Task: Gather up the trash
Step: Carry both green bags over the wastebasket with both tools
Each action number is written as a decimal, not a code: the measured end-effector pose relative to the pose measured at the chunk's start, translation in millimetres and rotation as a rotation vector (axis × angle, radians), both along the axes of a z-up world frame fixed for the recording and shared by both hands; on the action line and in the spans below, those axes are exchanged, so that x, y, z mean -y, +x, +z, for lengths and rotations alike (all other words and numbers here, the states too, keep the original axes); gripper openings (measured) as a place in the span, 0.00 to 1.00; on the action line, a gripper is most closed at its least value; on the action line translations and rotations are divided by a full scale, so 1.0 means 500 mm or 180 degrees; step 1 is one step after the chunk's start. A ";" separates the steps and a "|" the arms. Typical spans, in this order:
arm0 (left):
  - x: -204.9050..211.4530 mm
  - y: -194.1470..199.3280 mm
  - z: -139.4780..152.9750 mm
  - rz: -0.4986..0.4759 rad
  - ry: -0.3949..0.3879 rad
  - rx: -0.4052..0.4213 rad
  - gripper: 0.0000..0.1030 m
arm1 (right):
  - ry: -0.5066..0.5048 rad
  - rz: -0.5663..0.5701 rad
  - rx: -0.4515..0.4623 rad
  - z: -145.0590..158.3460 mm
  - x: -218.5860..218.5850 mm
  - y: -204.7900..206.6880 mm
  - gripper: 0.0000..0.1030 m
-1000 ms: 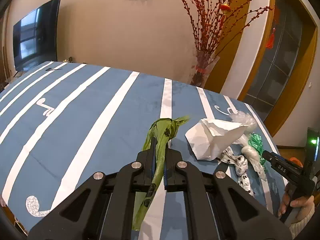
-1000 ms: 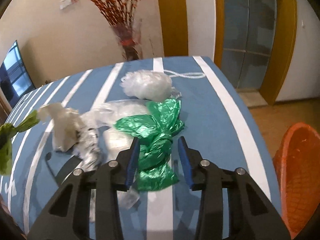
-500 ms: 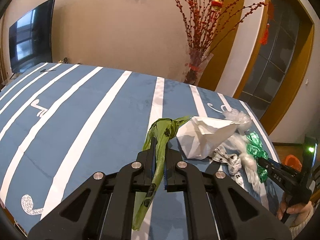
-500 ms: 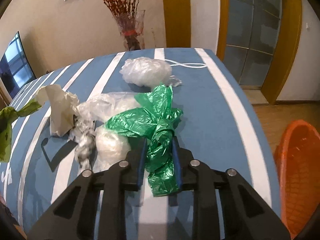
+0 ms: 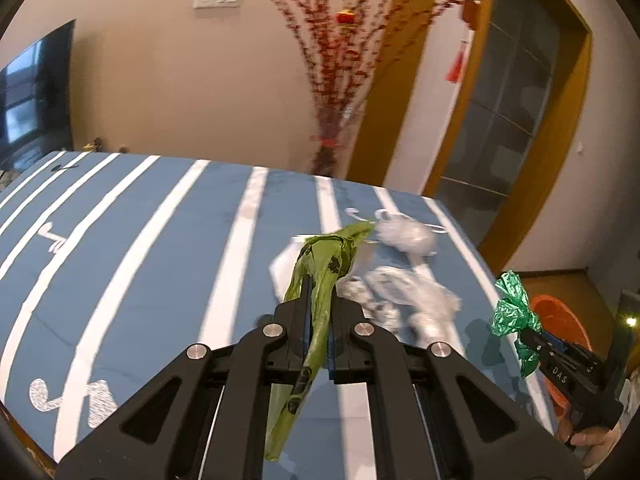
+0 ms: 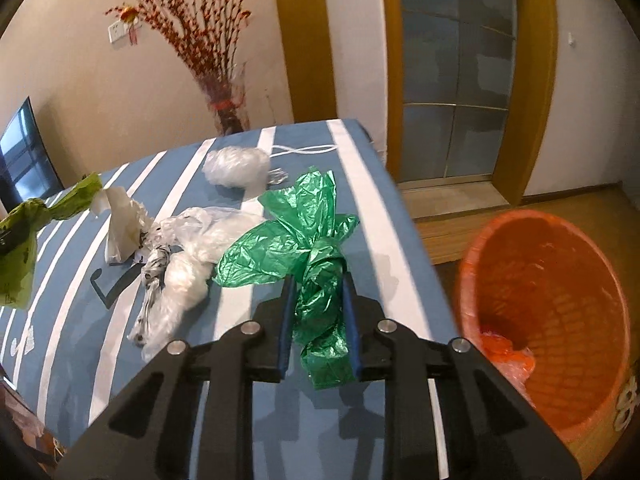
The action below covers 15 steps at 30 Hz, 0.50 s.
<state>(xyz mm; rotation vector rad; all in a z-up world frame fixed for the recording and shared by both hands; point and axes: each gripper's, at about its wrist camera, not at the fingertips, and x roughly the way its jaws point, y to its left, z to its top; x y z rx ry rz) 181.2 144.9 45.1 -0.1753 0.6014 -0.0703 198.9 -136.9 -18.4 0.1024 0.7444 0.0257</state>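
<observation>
My left gripper [image 5: 318, 300] is shut on an olive-green plastic bag [image 5: 320, 276] and holds it above the blue striped table [image 5: 160, 248]. My right gripper [image 6: 318, 292] is shut on a crumpled bright green plastic bag [image 6: 304, 236], lifted near the table's right edge; the bag also shows in the left wrist view [image 5: 512, 312]. On the table lie a white paper bag [image 6: 122, 228], clear plastic bags [image 6: 192, 256] and a clear plastic ball [image 6: 236, 166]. An orange waste basket [image 6: 548, 300] stands on the floor to the right.
A glass vase with red branches [image 6: 226, 108] stands at the table's far edge. A glass door with a wooden frame [image 6: 456, 80] is behind the basket. A TV [image 5: 36, 92] hangs on the left wall.
The right gripper closed on the bright green bag and lifted it off the table toward the right. The left gripper, still holding the olive bag, moved right toward the trash pile.
</observation>
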 end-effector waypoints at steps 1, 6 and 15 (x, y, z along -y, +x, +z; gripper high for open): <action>0.016 -0.003 0.004 -0.0050 -0.0001 0.0011 0.05 | 0.0006 -0.0018 0.0014 0.004 0.008 -0.009 0.22; 0.084 -0.010 0.012 -0.0272 -0.0006 0.0030 0.05 | 0.0014 -0.0151 0.0112 0.023 0.060 -0.067 0.22; 0.219 -0.016 0.014 -0.0724 -0.0055 0.0005 0.05 | -0.0003 -0.0466 0.0252 0.041 0.159 -0.146 0.22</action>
